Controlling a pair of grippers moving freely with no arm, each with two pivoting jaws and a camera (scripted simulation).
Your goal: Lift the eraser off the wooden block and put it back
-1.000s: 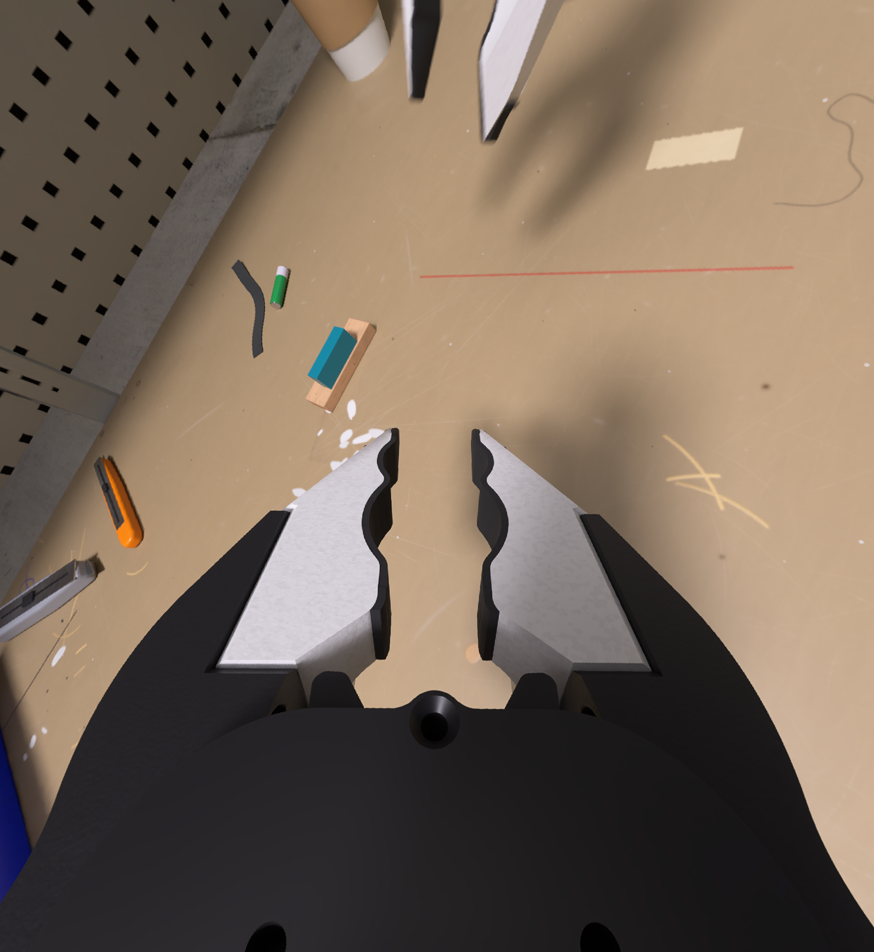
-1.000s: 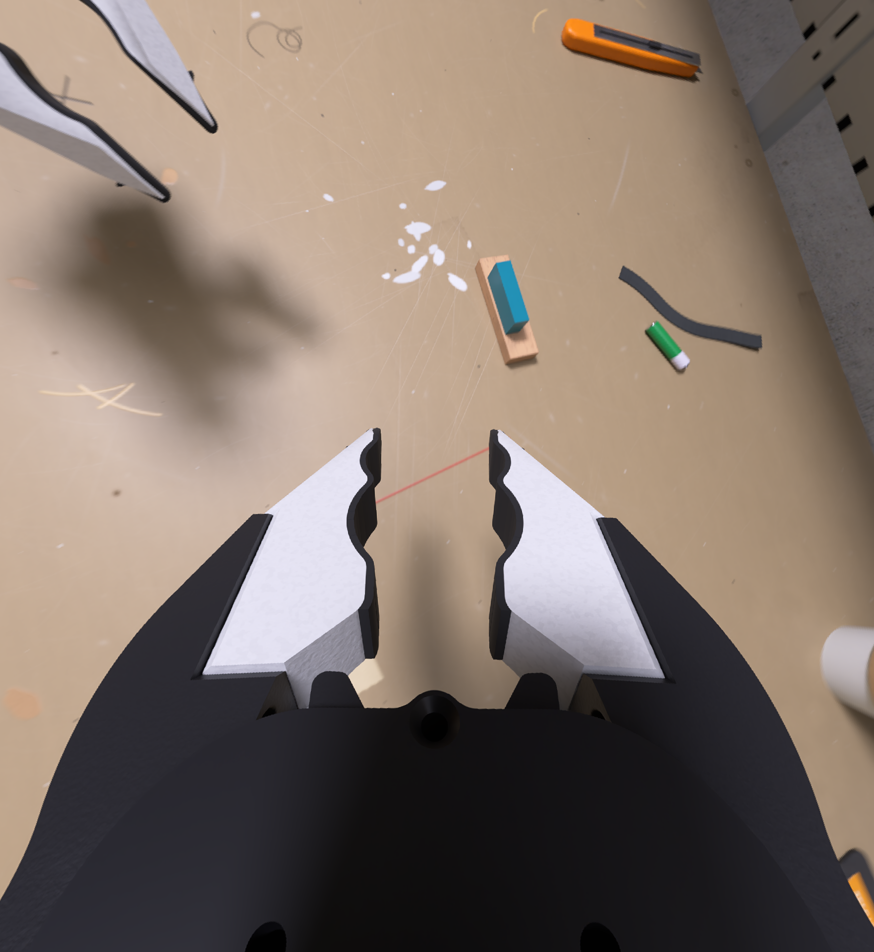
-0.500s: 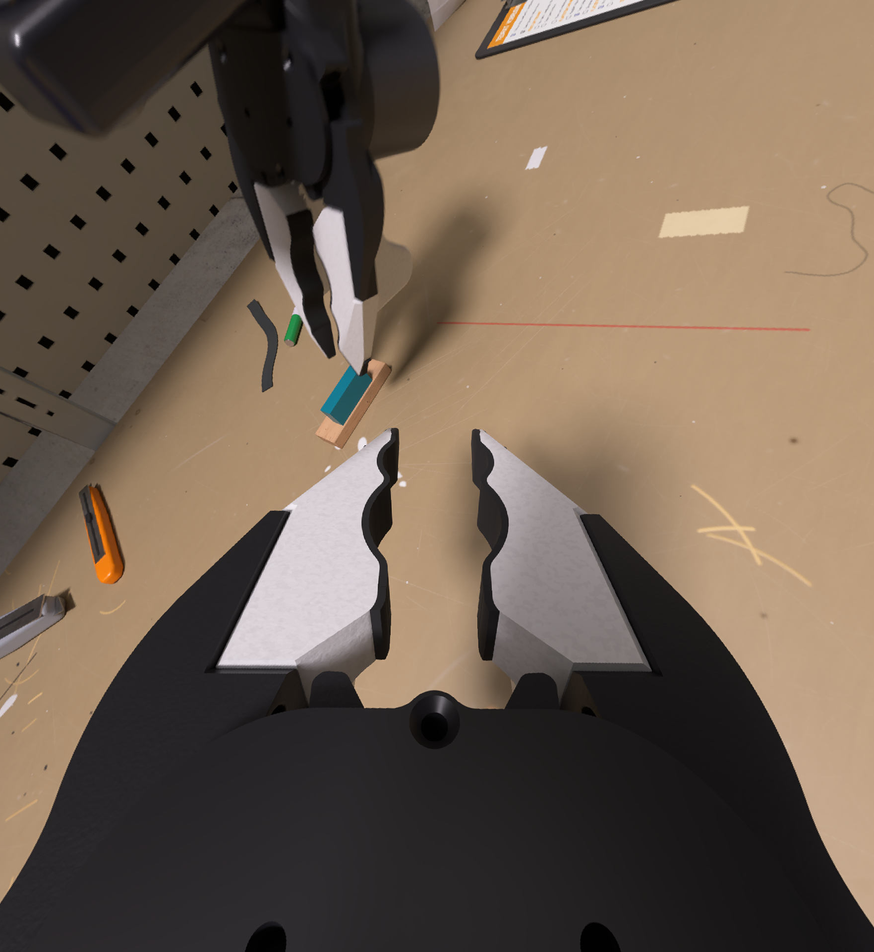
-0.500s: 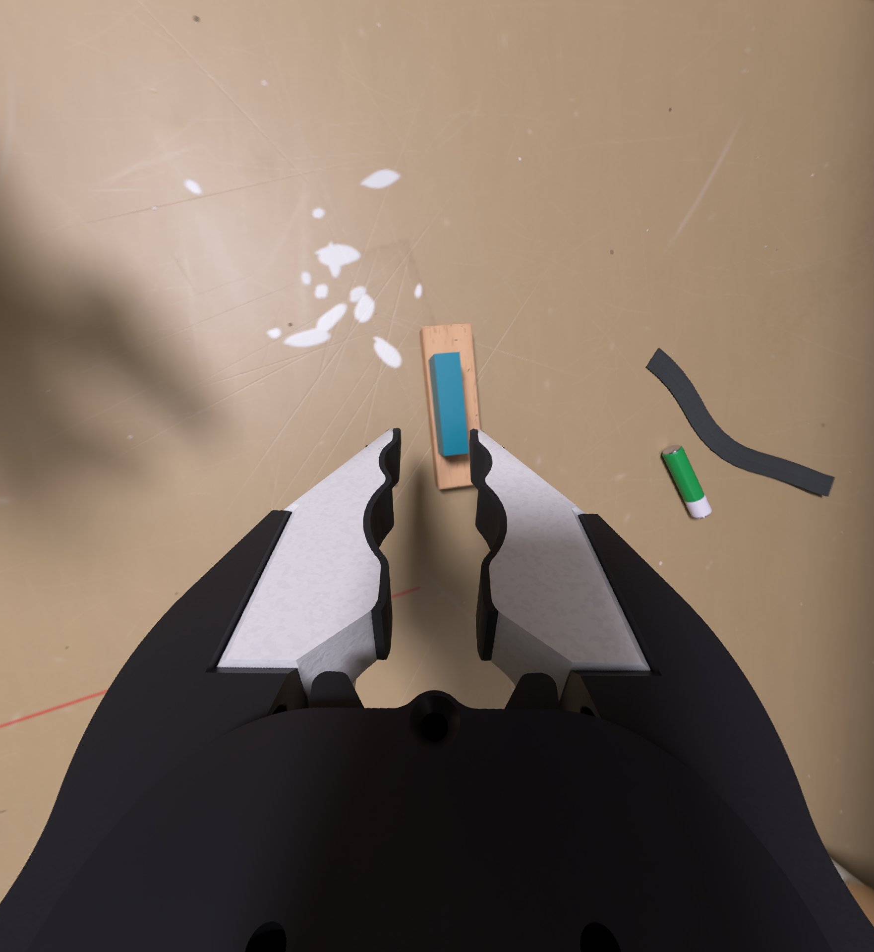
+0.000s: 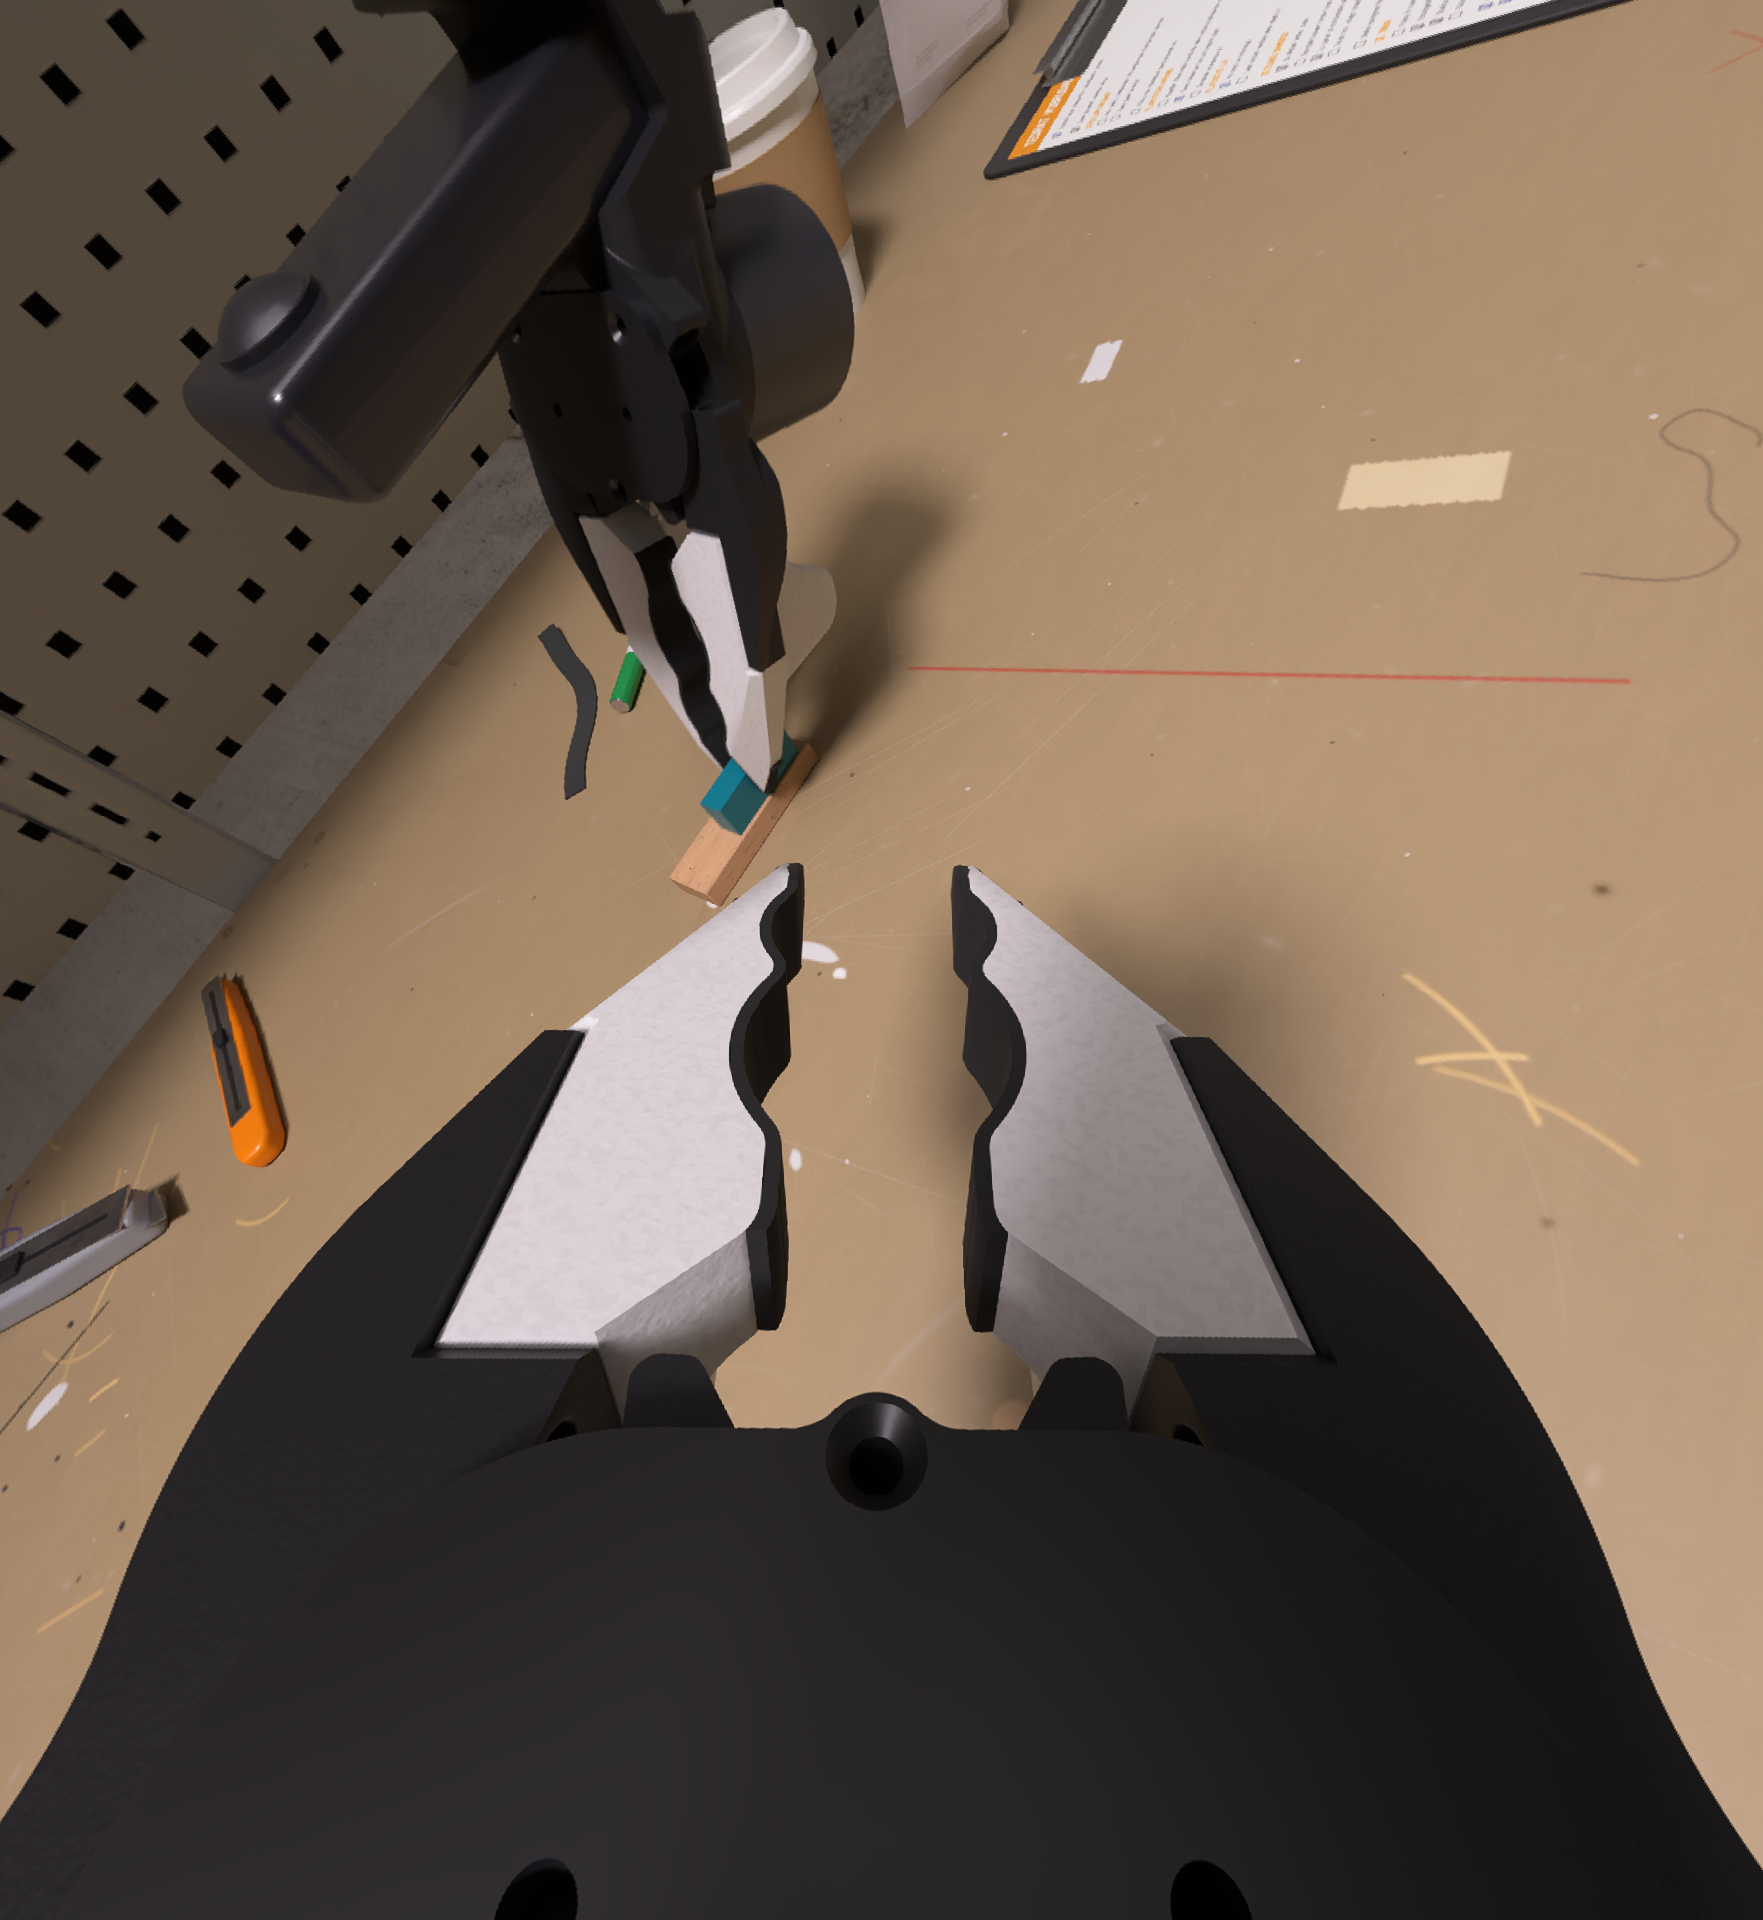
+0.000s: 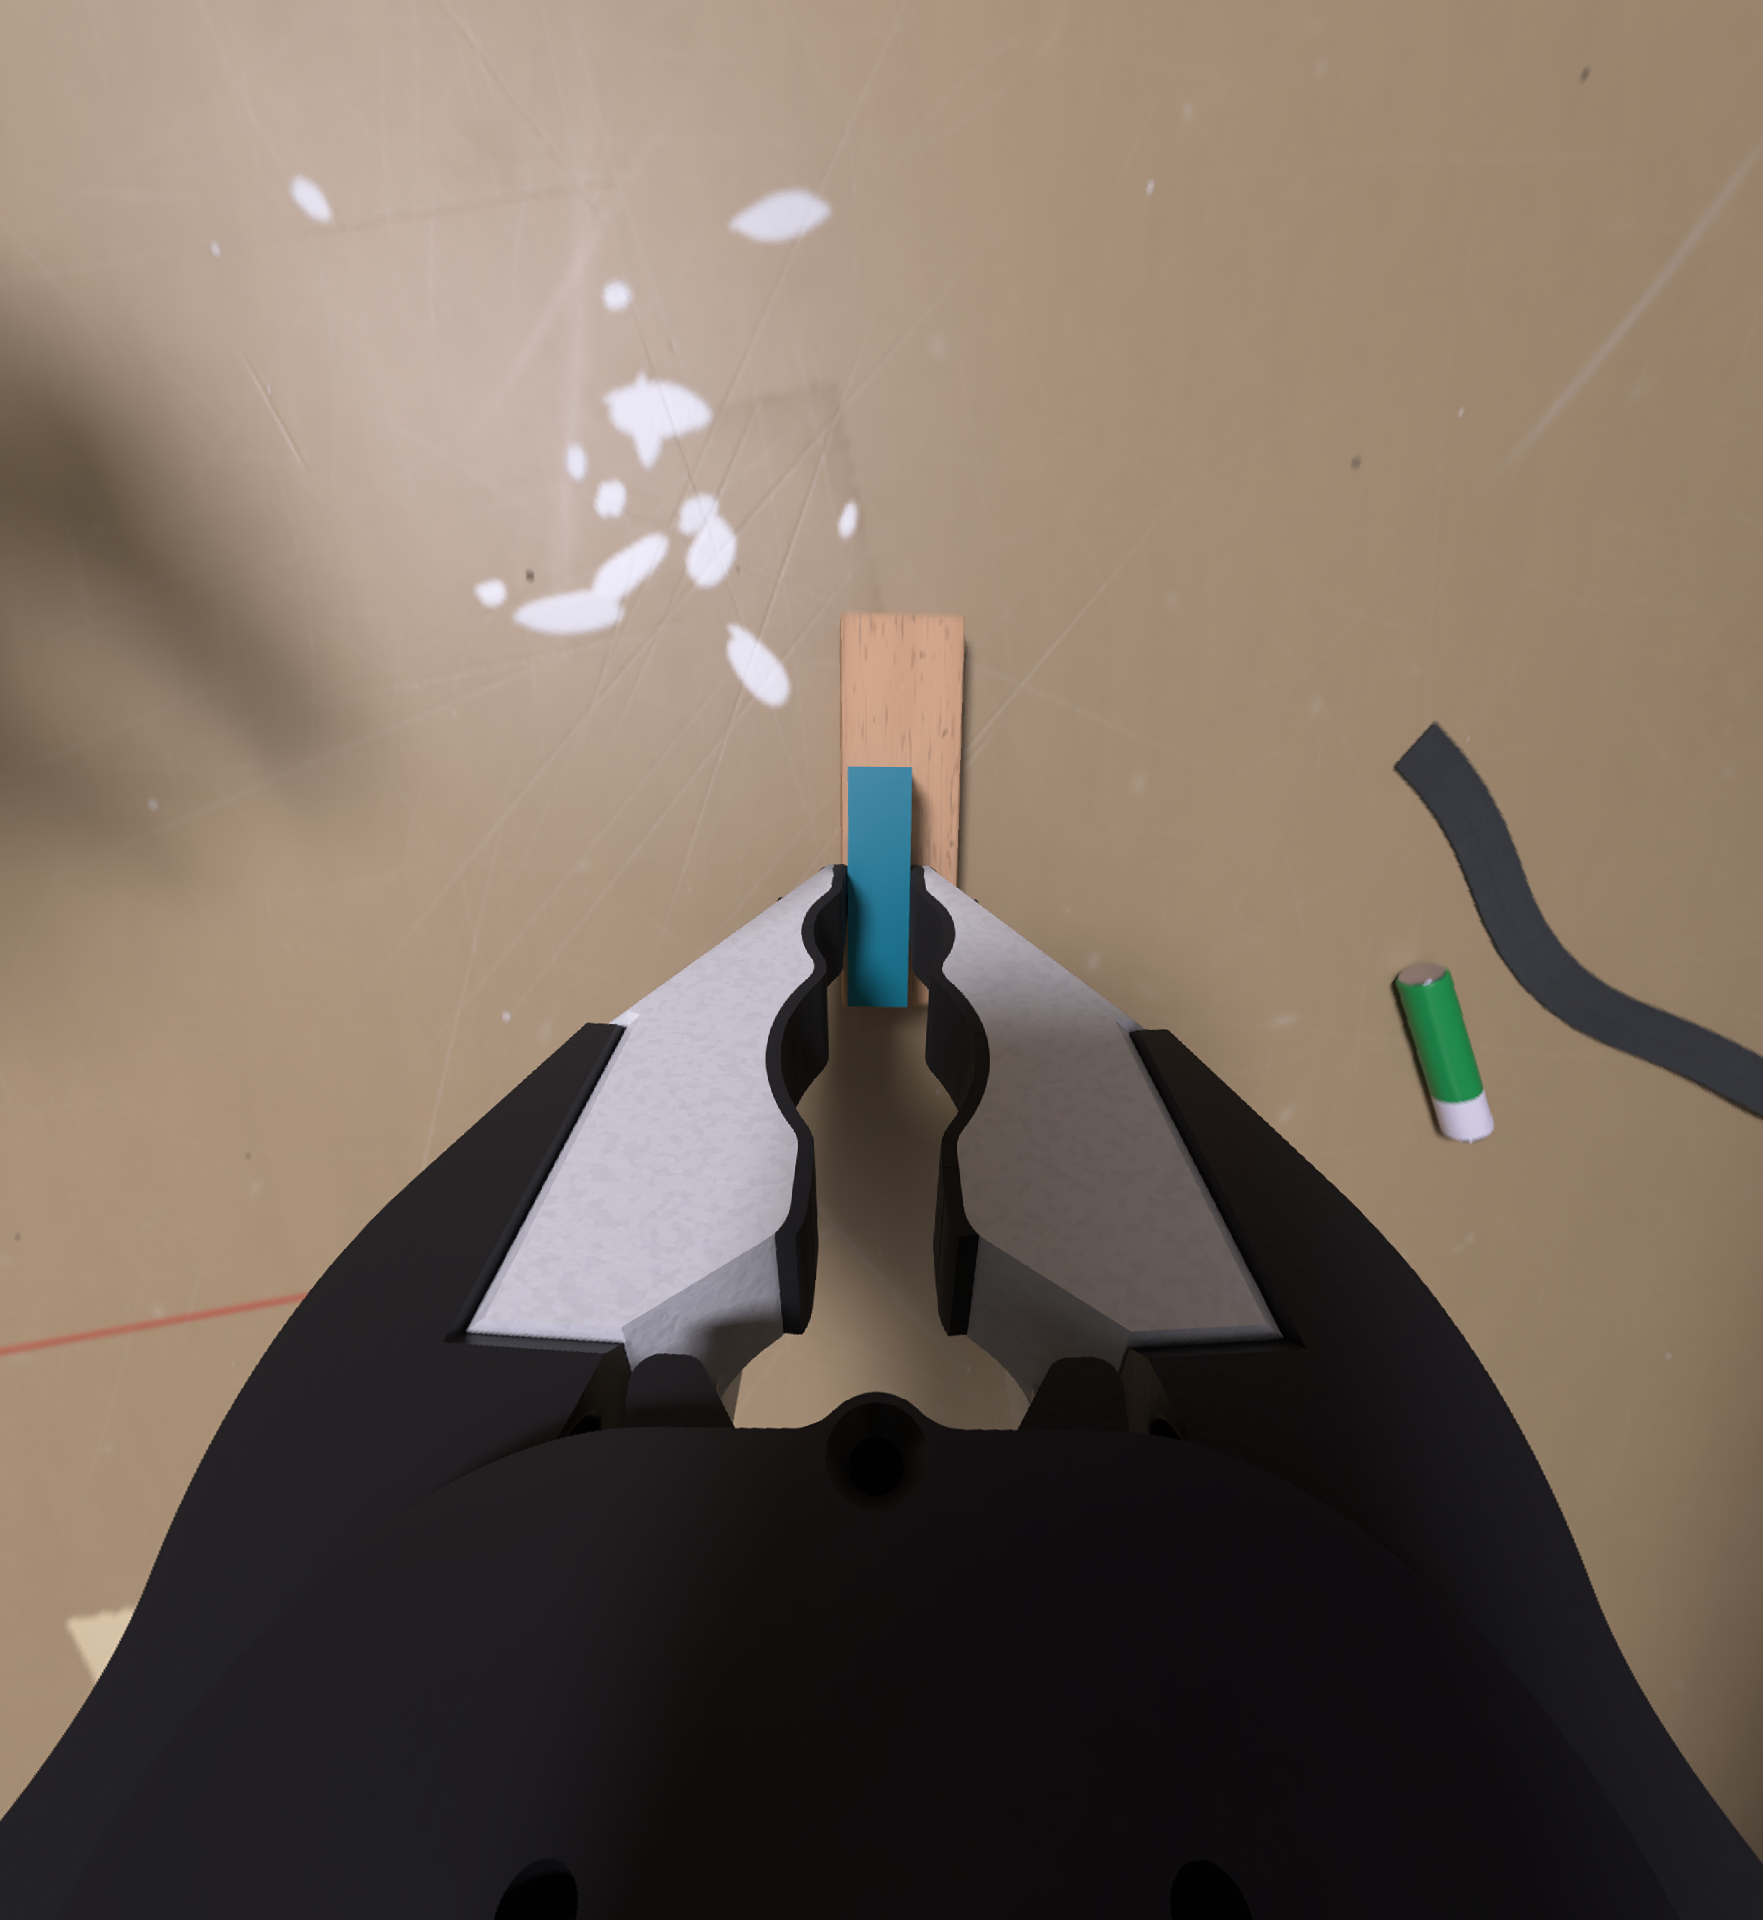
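The right gripper [image 6: 878, 878] points down at the bench [image 6: 1272, 312], its jaws closed to a narrow gap around the near half of the teal eraser [image 6: 878, 883]. Both fingertips [image 6: 827, 894] sit against the long sides of the eraser. The eraser lies lengthwise on the wooden block [image 6: 903, 707], toward the block's left edge and near end; the far end of the block is bare. In the left wrist view, the eraser [image 5: 735, 798] appears at the tips of the right gripper [image 5: 747, 764], on or just above the wooden block [image 5: 726, 857]; whether it is touching the block cannot be told.

The left gripper [image 5: 877, 883] hovers over the bench [image 5: 1272, 831], just beside the near end of the block, jaws parted moderately and holding nothing.

Other items on the bench:
- White paint flecks [image 6: 638, 416] beyond and to the left of the block.
- A green cylinder with a white end [image 6: 1440, 1049] and a curved dark strip [image 6: 1542, 935] to the right of the block.
- An orange utility knife [image 5: 243, 1081] and a grey utility knife [image 5: 35, 1273] near the pegboard wall [image 5: 77, 468].
- A paper cup [image 5: 783, 135] and a clipboard [image 5: 1272, 73] at the far side.
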